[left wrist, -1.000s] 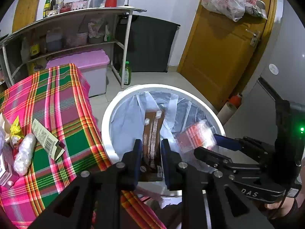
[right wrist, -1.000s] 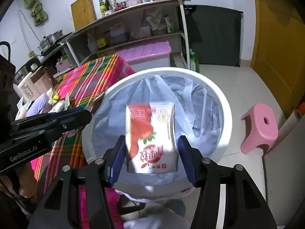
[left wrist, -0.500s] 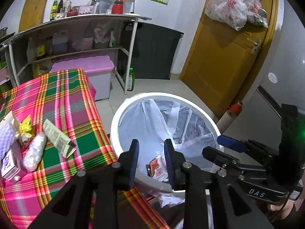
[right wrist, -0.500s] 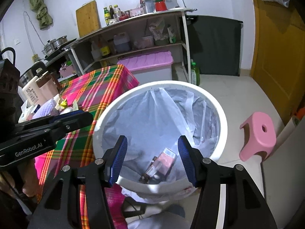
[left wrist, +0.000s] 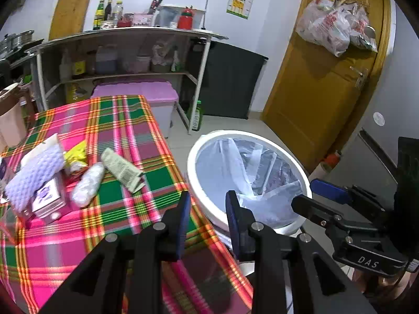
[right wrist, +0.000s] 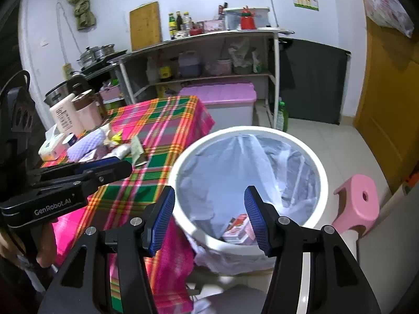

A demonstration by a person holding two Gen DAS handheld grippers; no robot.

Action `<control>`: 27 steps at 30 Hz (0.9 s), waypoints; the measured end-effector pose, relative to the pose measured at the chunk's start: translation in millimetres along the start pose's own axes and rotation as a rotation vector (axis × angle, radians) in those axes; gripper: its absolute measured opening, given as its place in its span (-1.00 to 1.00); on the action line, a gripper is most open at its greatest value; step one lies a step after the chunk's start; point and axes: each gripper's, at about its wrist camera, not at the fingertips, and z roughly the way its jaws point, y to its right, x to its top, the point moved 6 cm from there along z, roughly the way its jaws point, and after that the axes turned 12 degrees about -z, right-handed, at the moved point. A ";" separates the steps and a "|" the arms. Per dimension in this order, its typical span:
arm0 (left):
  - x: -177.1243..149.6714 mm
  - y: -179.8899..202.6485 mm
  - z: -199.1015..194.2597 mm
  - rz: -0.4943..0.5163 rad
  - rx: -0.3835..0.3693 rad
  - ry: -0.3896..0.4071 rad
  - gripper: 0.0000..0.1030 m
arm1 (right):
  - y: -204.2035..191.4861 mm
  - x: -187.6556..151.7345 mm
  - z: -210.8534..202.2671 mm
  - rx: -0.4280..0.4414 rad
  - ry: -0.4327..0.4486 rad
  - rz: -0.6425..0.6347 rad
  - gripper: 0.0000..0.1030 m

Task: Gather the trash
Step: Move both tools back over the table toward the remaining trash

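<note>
- While I held both grippers by the bin point(right wrist: 323, 180), two cartons point(right wrist: 237, 229) already lay in it.
- My left gripper point(left wrist: 207, 206) had just been opening, nothing between its jaws; my right gripper point(right wrist: 209, 210) gaped wide, empty.
- Left, I judged: wrappers point(left wrist: 121, 168) on the table point(left wrist: 146, 141).

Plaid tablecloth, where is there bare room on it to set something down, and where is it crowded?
The plaid tablecloth is bare on its far end toward the pink storage box, and along the near strip between the litter and the white bin. The crowded part is the left side: a lavender sponge, small box, plastic-wrapped roll and folded paper wrapper.
</note>
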 end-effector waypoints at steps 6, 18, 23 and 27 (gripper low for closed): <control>-2.7 -15.5 -18.0 -0.024 0.025 0.033 -0.26 | -23.1 3.0 -1.7 0.030 0.006 -0.035 0.09; -26.6 -77.2 -39.3 -0.138 0.114 0.057 -0.10 | -72.0 -4.3 17.6 0.136 -0.042 -0.093 0.09; -29.8 -100.8 -47.9 -0.173 0.148 0.074 -0.10 | -87.4 -3.9 26.8 0.166 -0.059 -0.115 0.09; -28.3 -118.7 -55.1 -0.182 0.182 0.093 -0.10 | -95.1 -0.4 35.8 0.182 -0.069 -0.128 0.09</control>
